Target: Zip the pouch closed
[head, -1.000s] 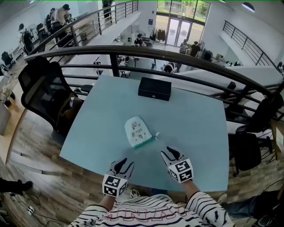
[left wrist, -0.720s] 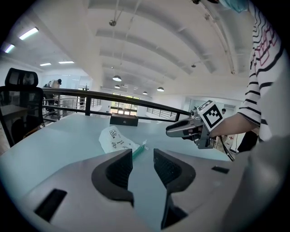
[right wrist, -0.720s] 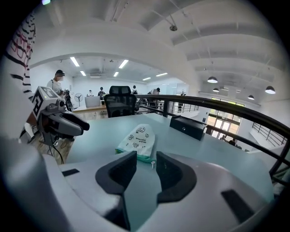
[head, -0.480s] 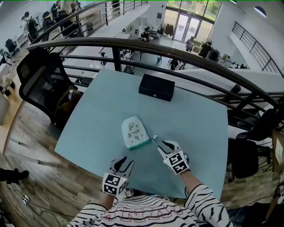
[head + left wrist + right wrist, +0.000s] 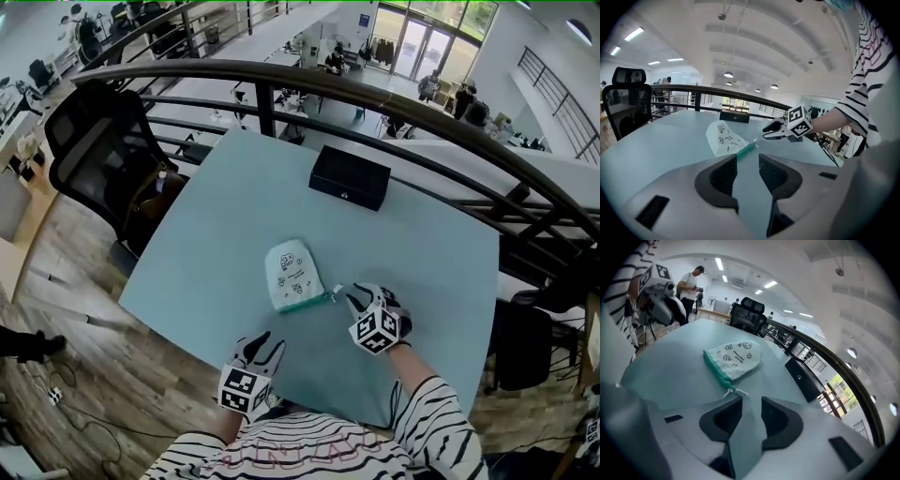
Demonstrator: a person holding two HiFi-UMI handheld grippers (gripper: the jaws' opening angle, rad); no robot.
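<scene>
Now poising the right gripper (image 5: 354,294) just beside the zip pull (image 5: 729,391) at the near right corner of the pouch (image 5: 290,274), jaws closing on nothing yet, lining up a pinch. Holding the left gripper (image 5: 258,347) off by the near edge of the table (image 5: 225,206), jaws apart and empty, probably for pinning the teal zip edge. Working with the pouch lying flat mid-table.

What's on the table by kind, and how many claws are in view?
Pouch: 1
Black box: 1
Claws: 2 (left claw open, empty; right claw closing, nothing between its jaws)
Total: 4
</scene>
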